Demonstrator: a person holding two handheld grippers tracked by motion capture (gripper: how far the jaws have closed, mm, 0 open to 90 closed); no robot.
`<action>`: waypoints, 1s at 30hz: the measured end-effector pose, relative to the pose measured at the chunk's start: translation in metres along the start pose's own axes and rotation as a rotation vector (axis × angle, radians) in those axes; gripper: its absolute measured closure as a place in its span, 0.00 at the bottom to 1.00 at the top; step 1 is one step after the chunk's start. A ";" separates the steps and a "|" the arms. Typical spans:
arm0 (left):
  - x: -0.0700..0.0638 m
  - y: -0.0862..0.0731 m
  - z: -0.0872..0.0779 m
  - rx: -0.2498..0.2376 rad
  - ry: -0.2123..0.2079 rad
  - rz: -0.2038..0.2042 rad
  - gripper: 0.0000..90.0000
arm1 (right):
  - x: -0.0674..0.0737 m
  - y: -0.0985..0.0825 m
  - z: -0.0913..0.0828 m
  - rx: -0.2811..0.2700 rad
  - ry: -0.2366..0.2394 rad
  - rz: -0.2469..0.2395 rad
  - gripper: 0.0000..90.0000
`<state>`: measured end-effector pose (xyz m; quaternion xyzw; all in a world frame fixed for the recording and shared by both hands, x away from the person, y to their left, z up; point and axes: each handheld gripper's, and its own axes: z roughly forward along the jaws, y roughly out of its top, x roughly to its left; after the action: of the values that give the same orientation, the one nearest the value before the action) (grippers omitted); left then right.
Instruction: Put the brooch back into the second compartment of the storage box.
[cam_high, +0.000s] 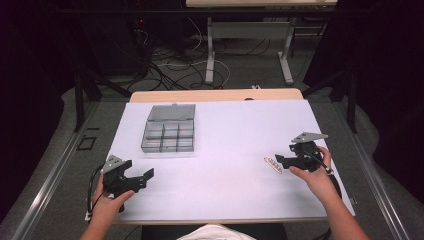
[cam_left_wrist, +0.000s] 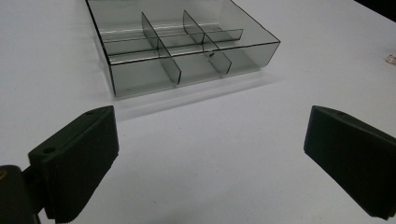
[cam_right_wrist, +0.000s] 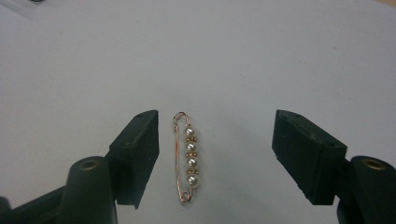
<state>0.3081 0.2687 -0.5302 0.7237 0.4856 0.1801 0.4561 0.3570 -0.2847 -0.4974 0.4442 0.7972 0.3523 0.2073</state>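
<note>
R gripper (cam_right_wrist: 215, 158) jaws standing apart, straddling pearl pin (cam_right_wrist: 187, 158), seemingly untouched. L gripper (cam_left_wrist: 210, 163) idling wide. Risk: thin pin skidding off-centre.

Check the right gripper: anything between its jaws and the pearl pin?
Nothing. In the right gripper view the pearl pin lies flat on the white table between the open right gripper jaws, nearer one, untouched.

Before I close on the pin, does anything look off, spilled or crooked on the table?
Nothing stands out. The pearl pin lies flat and whole on the table between the right gripper jaws, nearer one jaw than the other. The compartment box sits square with its lid open.
</note>
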 end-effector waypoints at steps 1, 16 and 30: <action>0.000 0.000 0.000 0.000 0.000 -0.001 0.04 | 0.000 0.001 0.000 0.001 0.000 -0.001 0.36; 0.000 0.000 0.000 0.006 -0.001 -0.004 0.04 | -0.001 0.012 0.016 0.079 0.030 0.013 0.41; 0.000 0.000 0.001 0.010 -0.002 0.002 0.04 | -0.004 0.013 0.030 0.134 0.083 0.025 0.50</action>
<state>0.3086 0.2686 -0.5309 0.7266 0.4854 0.1775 0.4527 0.3856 -0.2723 -0.5076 0.4521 0.8212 0.3190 0.1396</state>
